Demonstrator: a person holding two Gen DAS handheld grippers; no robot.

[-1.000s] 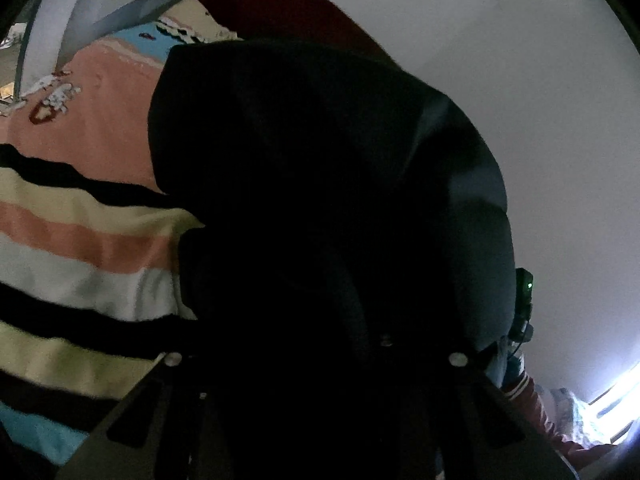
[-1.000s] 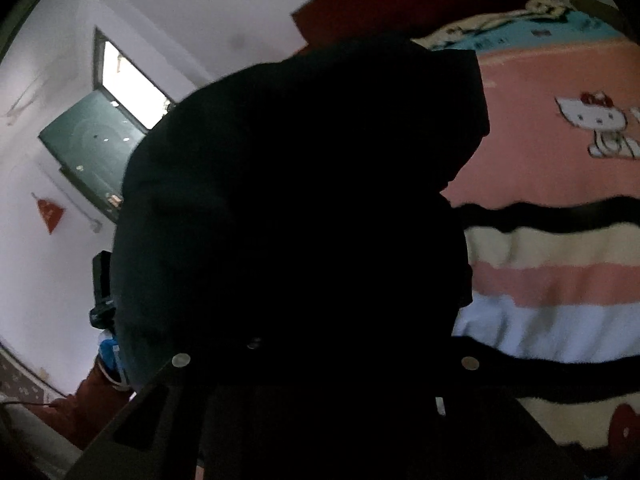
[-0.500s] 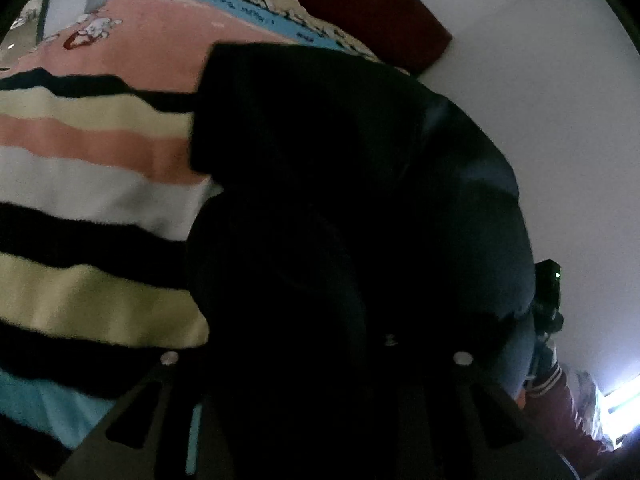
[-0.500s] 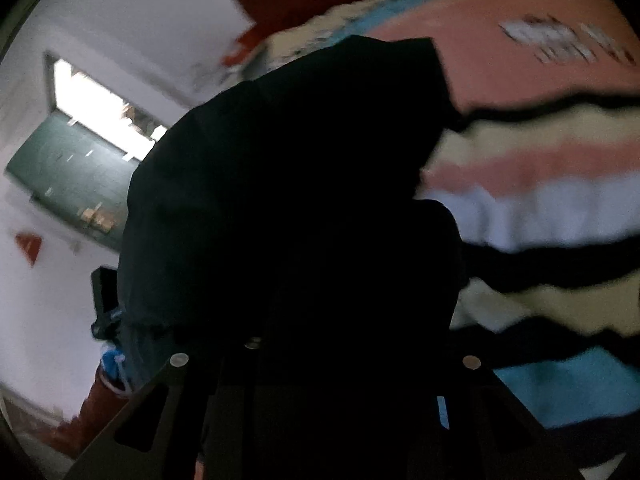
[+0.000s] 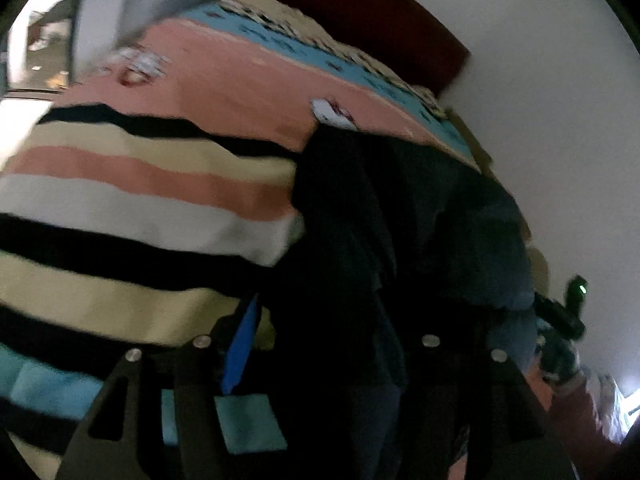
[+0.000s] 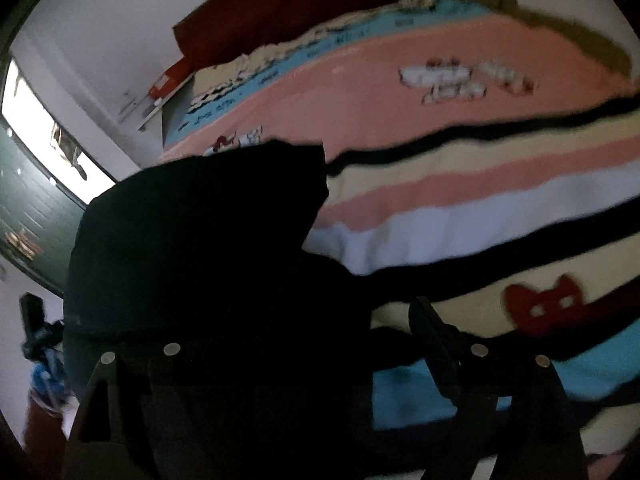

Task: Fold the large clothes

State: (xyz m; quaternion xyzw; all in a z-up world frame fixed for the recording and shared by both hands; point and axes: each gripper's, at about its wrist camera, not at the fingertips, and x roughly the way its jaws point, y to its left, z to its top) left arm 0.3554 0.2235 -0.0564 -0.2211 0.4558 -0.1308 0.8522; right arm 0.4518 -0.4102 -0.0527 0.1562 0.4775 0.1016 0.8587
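Lowered onto bedspread [image 5: 132, 200], dark garment [image 5: 360, 240] lies between each opening hand-held gripper [image 6: 308, 364].

Nothing here can be read. The striped pink, cream, black and blue fleece blanket [image 6: 460, 208] carries a row of dark marks along its pale blue band [image 5: 360, 76] that may be lettering, but motion blur smears them past reading. Its white cartoon cat figures [image 6: 460, 80] and red cat-head patch [image 6: 544, 308] bear no words.

Matt dark cloth garment [image 5: 400, 220], fuzzy blanket [image 5: 140, 200]
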